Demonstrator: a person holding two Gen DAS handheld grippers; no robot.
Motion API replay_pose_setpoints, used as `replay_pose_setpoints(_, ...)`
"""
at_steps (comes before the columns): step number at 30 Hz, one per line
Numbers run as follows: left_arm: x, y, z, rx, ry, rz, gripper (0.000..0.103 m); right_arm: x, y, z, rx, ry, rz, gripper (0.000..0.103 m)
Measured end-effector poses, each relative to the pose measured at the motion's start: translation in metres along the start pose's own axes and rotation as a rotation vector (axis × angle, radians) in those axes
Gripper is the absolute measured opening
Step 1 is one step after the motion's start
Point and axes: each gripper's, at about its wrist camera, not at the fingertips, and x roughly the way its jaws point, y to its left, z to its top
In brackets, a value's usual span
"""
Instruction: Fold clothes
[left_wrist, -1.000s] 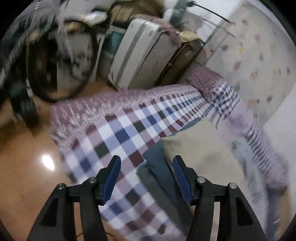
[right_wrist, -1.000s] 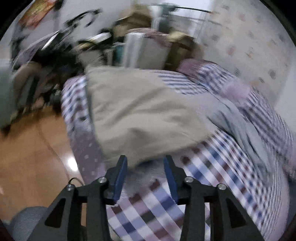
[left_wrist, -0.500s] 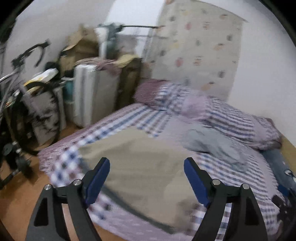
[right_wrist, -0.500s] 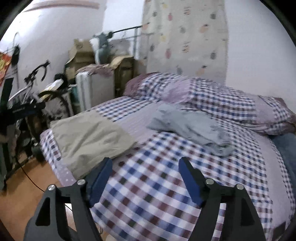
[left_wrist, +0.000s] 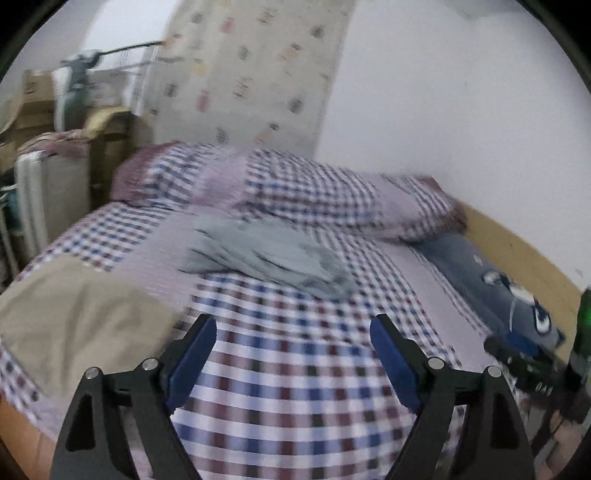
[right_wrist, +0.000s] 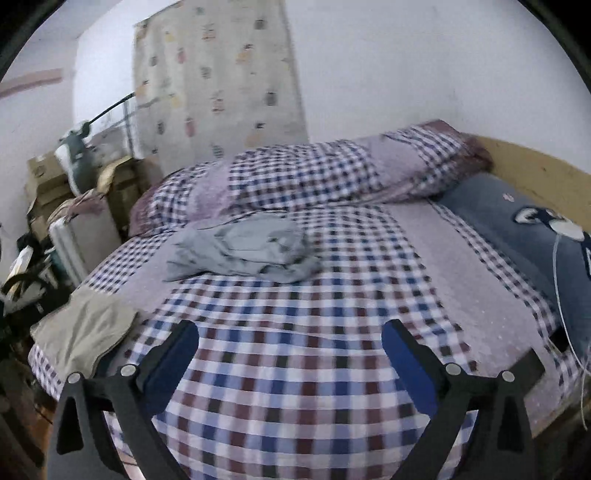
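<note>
**A:** From the left wrist view, where do we stand?

**B:** Our left tool (left_wrist: 291, 354) is spread wide with nothing between its blue pads, held above the checked bed (left_wrist: 295, 406) near its foot edge. The grey garment (left_wrist: 266, 258) lies crumpled in the middle of the bed, closer to the pillows (left_wrist: 314, 192) at the head. A tan garment (left_wrist: 77, 317) sits flat at the foot corner on the left; it looks already folded, as far as we can judge through the blur.

**A:** And the right wrist view?

**B:** Our right tool (right_wrist: 291, 354) is also fully open and empty, over the foot edge. The grey garment (right_wrist: 240, 254) is well ahead of it, bunched, with no clear hem or corner showing. A dark blue cushion (right_wrist: 517, 236) lies along the right edge, apart from the garment.

**A:** So how do we take the grey one well?

**B:** We think we should reach toward the middle of the bed with both tools and pick two separate edges of the heap, not its centre. Then we lift and spread it flat on the bare checked area before any fold. Grabbing the bunch whole would likely trap layers and give a crooked fold.
</note>
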Motion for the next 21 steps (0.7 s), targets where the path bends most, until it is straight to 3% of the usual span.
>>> replay_pose_setpoints(8,0.077,-0.088,-0.023,0.112,0.090,-0.068,0.088,0.023,-0.067,-0.008,0.072,0.052,-0.112,0.102)
replay_pose_setpoints(21,0.181,-0.131,-0.037,0.151,0.142,-0.129,0.088,0.100,-0.098,-0.005,0.062,0.104,-0.246,0.102)
